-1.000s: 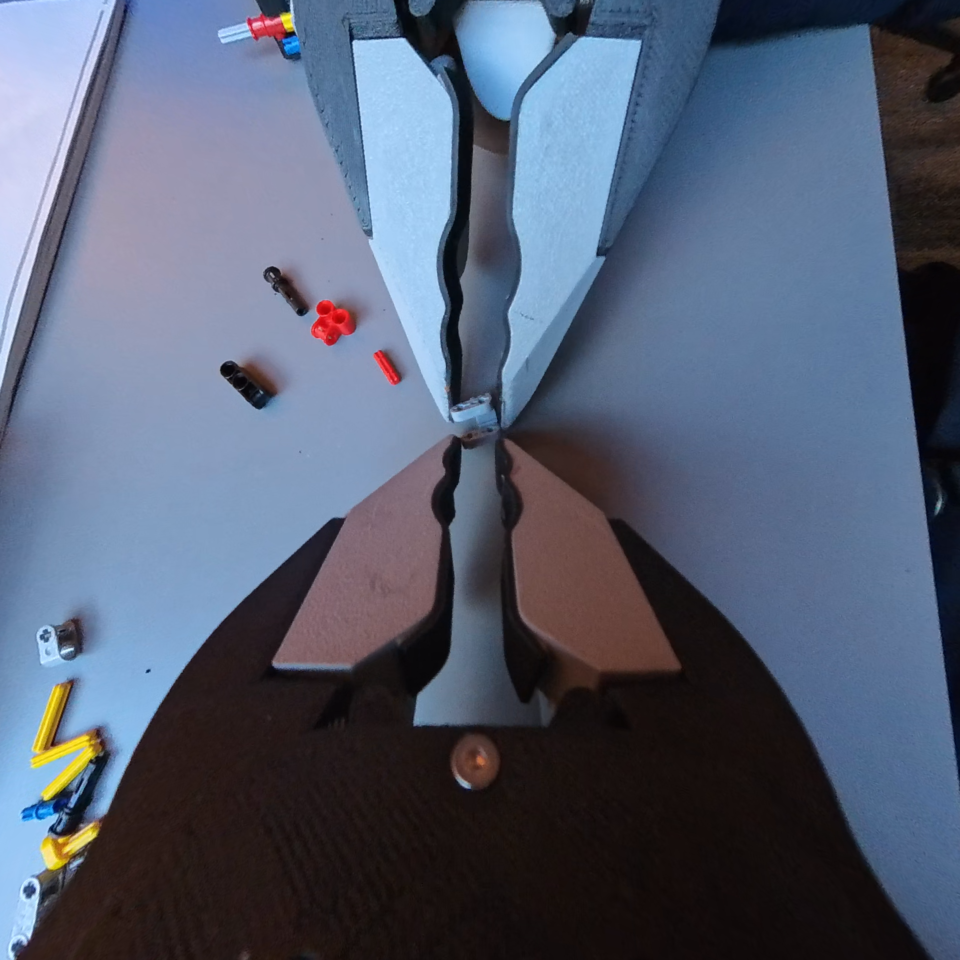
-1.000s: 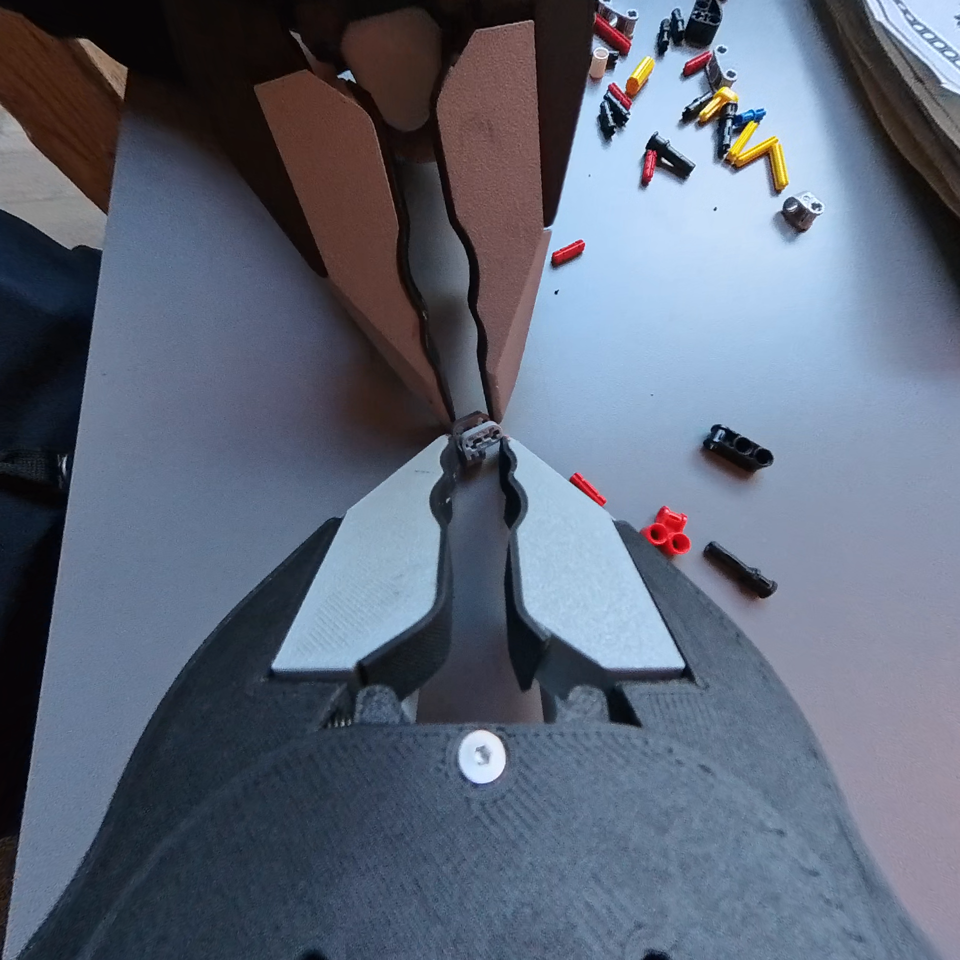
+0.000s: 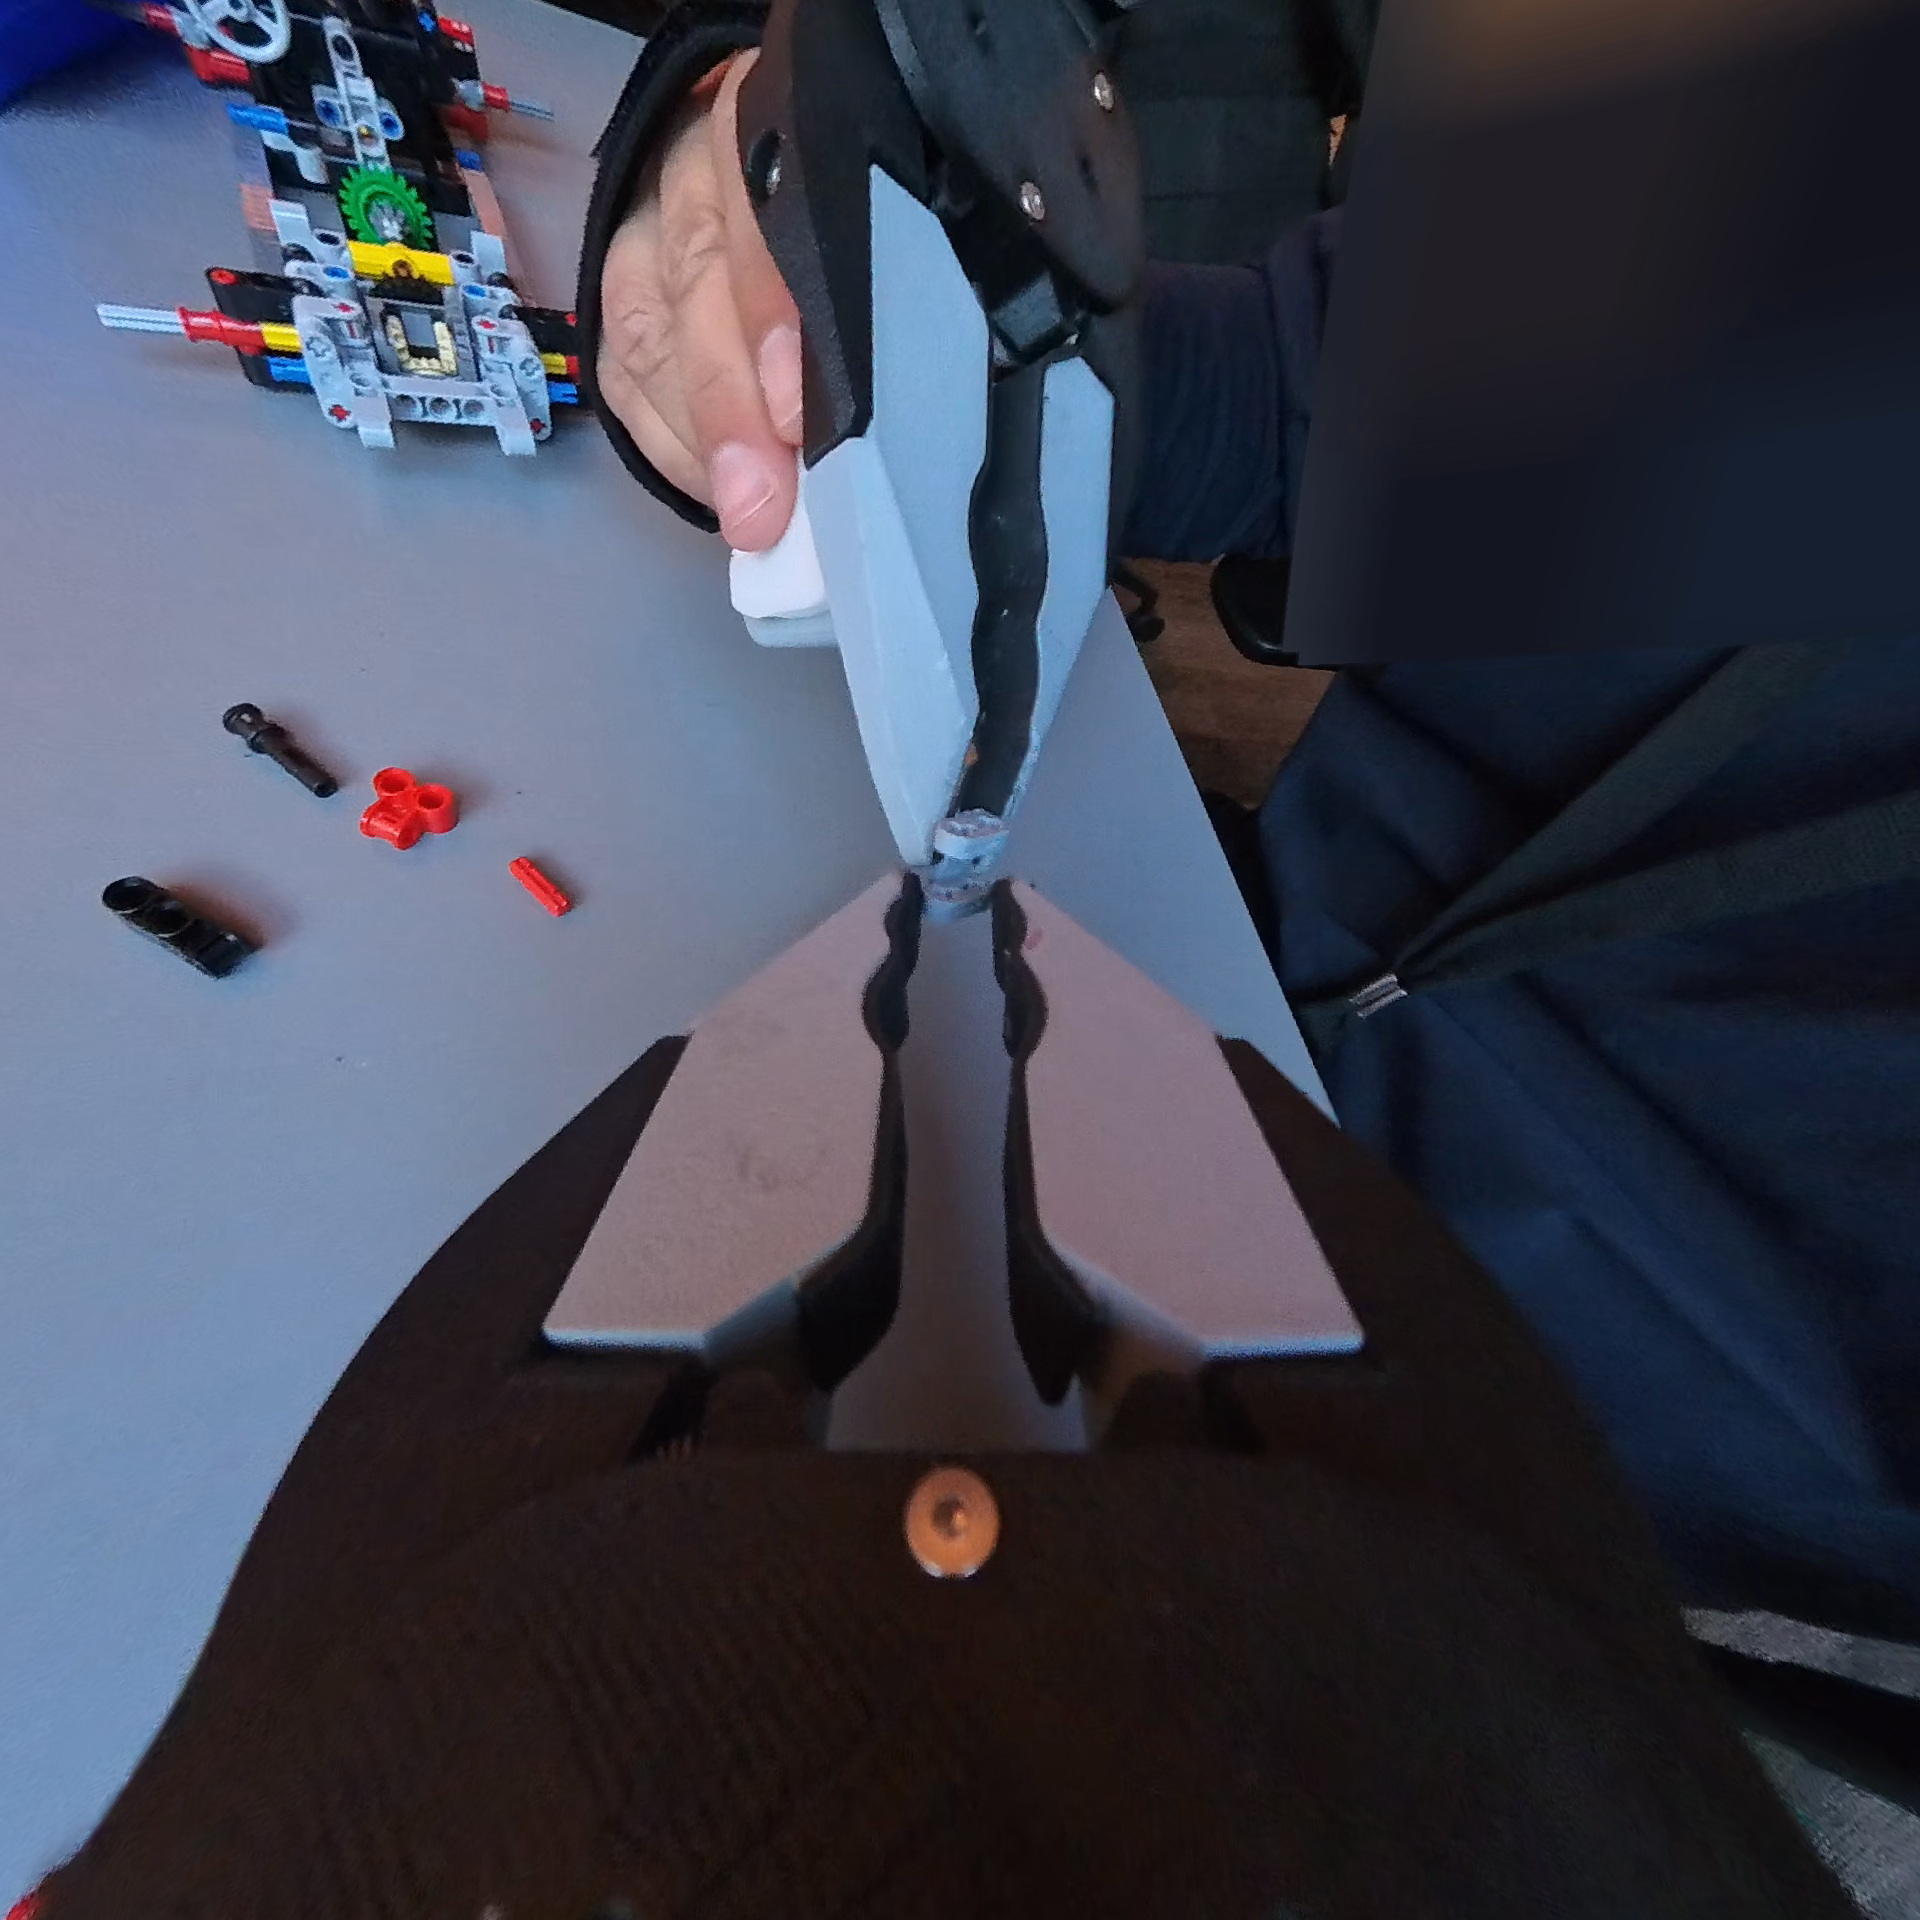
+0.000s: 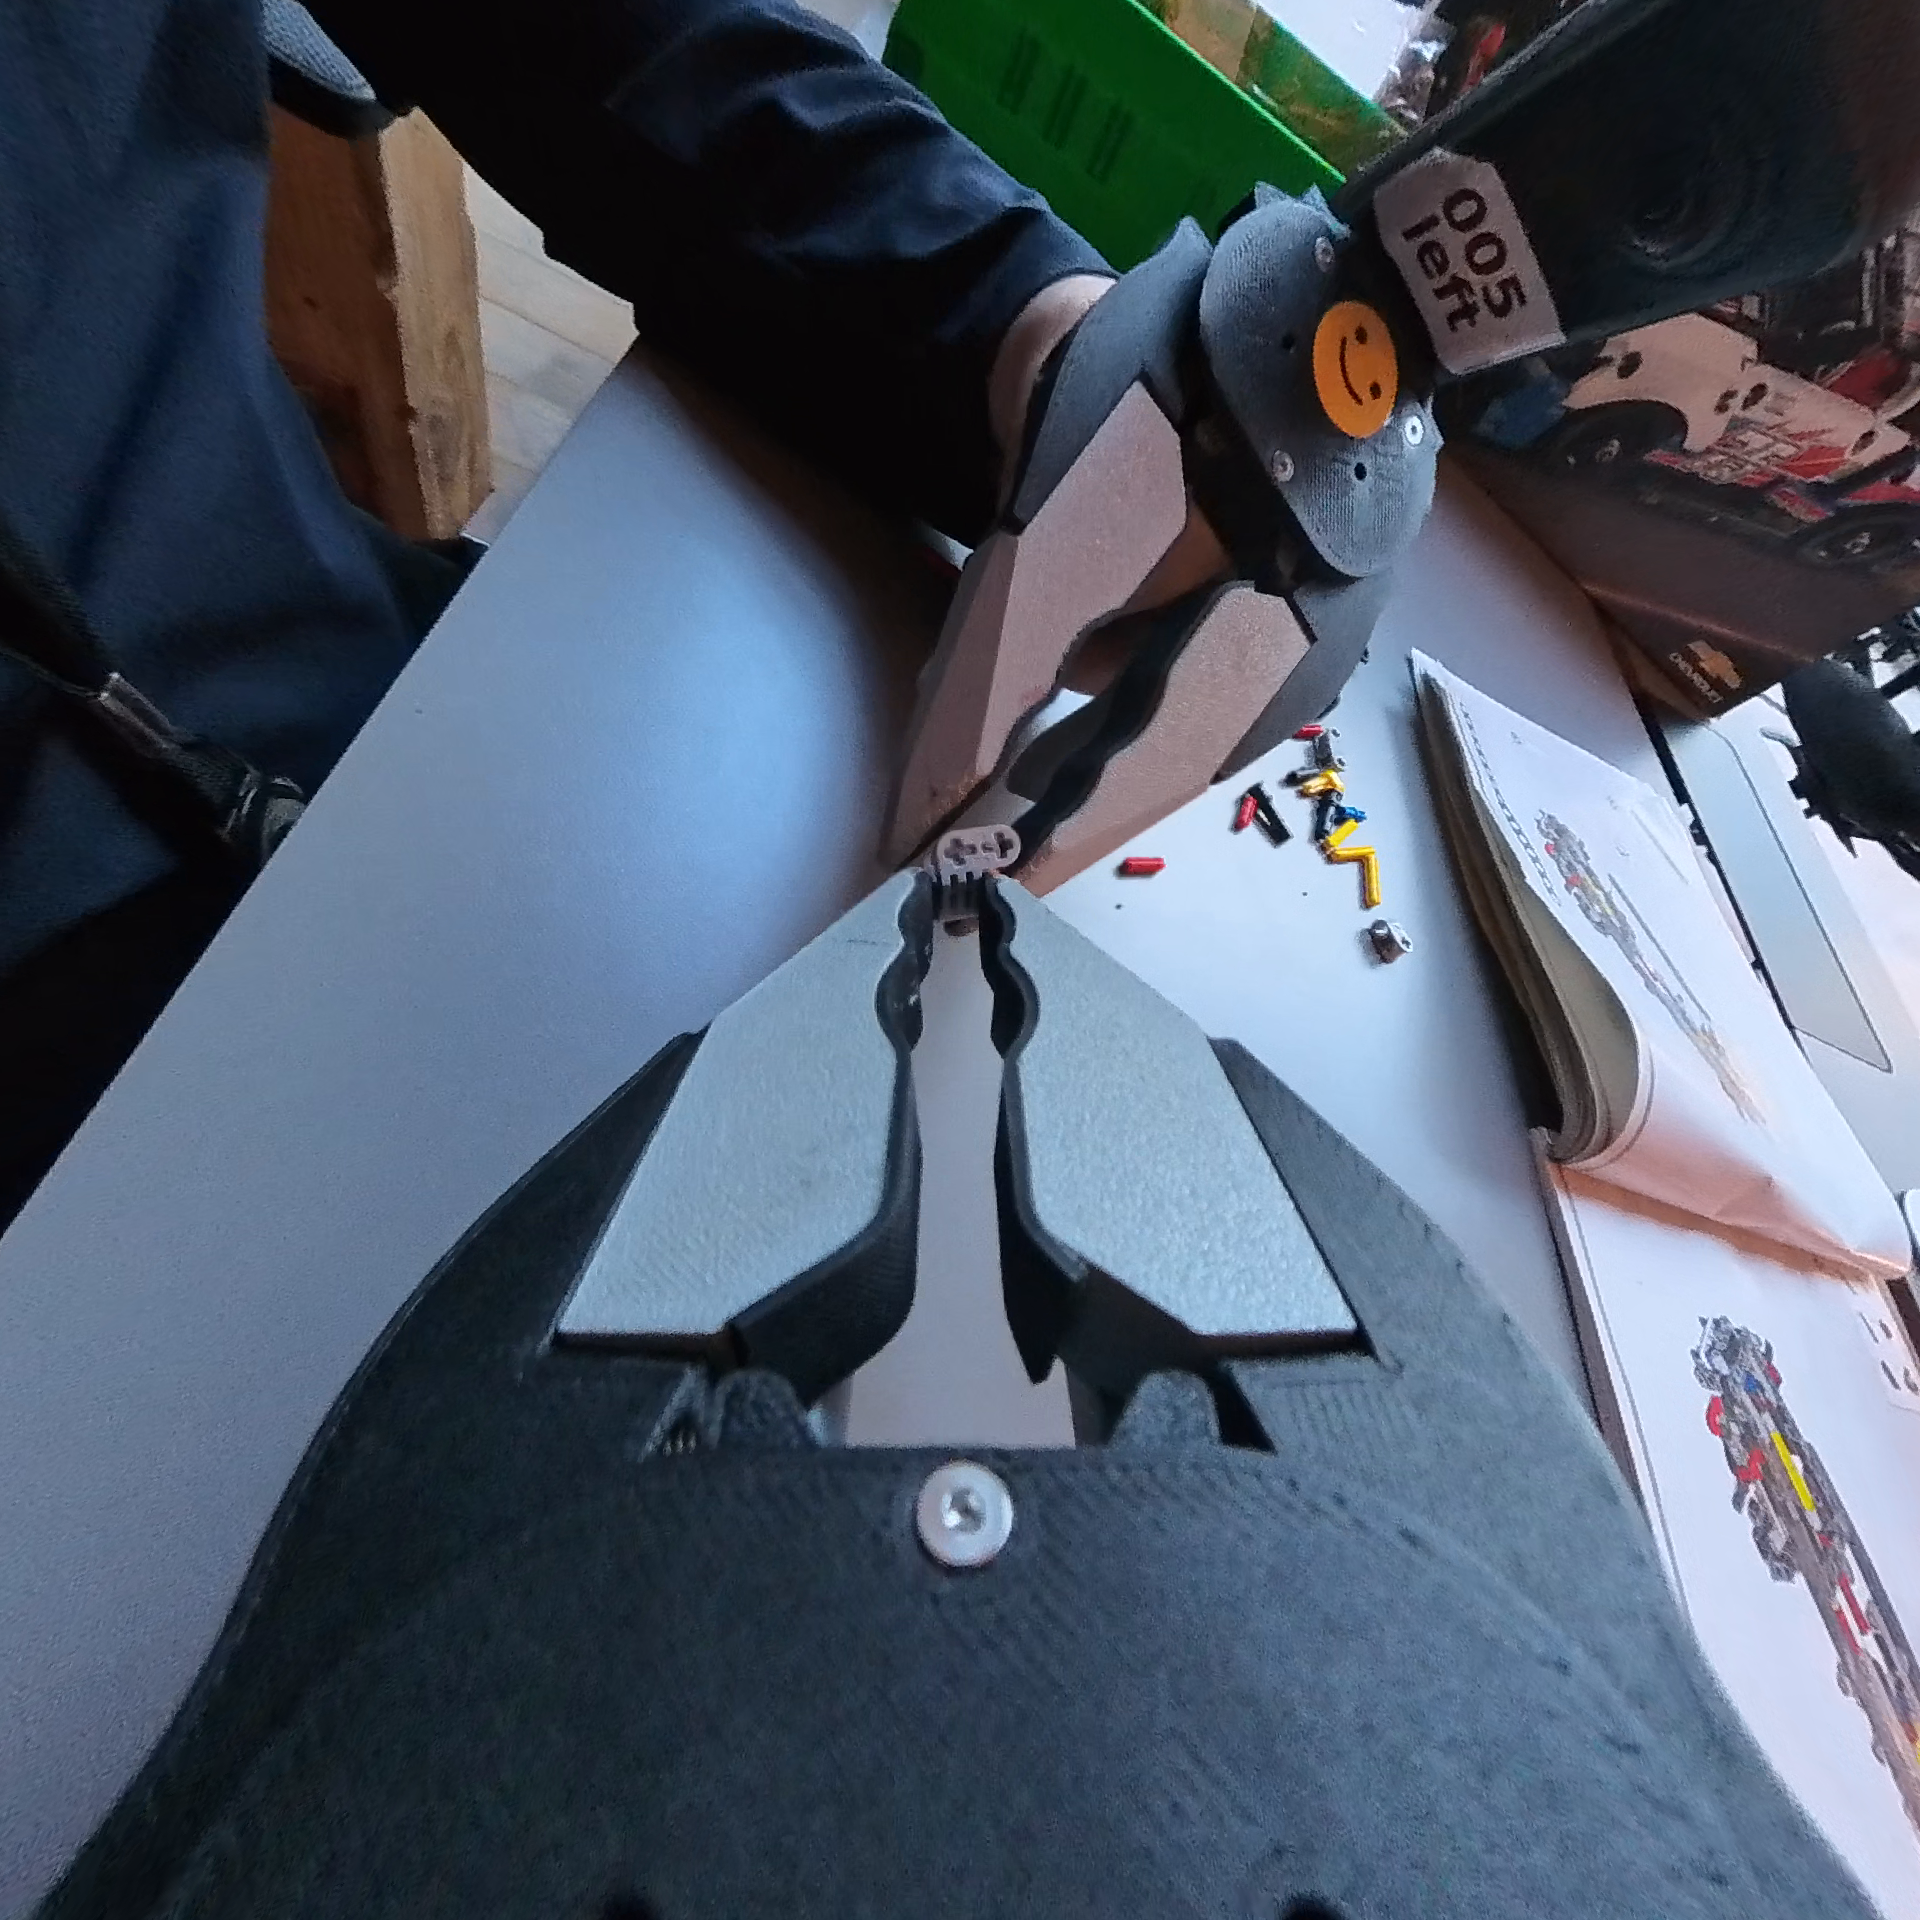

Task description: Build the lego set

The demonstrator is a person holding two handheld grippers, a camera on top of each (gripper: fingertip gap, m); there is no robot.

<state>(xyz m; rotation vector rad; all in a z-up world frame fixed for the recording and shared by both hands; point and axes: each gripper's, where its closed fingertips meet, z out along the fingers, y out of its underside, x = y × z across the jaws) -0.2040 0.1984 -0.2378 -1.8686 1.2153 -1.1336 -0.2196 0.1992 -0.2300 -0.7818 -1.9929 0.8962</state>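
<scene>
**Two grippers meeting tip to tip on one small grey brick part**

Meeting above the near edge of the pale grey table [image 3: 436,1091], the two hand-held grippers share a single small light-grey plastic connector piece with pin holes [image 4: 975,852].

The left gripper [image 3: 954,902], with brownish fingers on a black body, has its tips narrowed around the lower end of that grey piece; whether its pads press on it cannot be told. The right gripper [image 4: 961,902], with grey fingers and black wavy pads, pinches the ribbed lower part of the same piece, both pads against it, while the rounded end sticks out towards the other tool. A hand [image 3: 686,312] wraps the right gripper's handle.

On the table beside the tips lie a short red plastic pin [image 3: 540,886], a red three-holed connector [image 3: 407,807], a black pin with a round head [image 3: 278,748] and a black two-hole connector [image 3: 179,925]. Further back stands a partly built brick chassis in black, grey, yellow and blue with a green gear [image 3: 390,281].

From the right wrist view, a scatter of yellow, black, red and blue small parts [image 4: 1325,810] lies near an open instruction booklet [image 4: 1621,987].
</scene>
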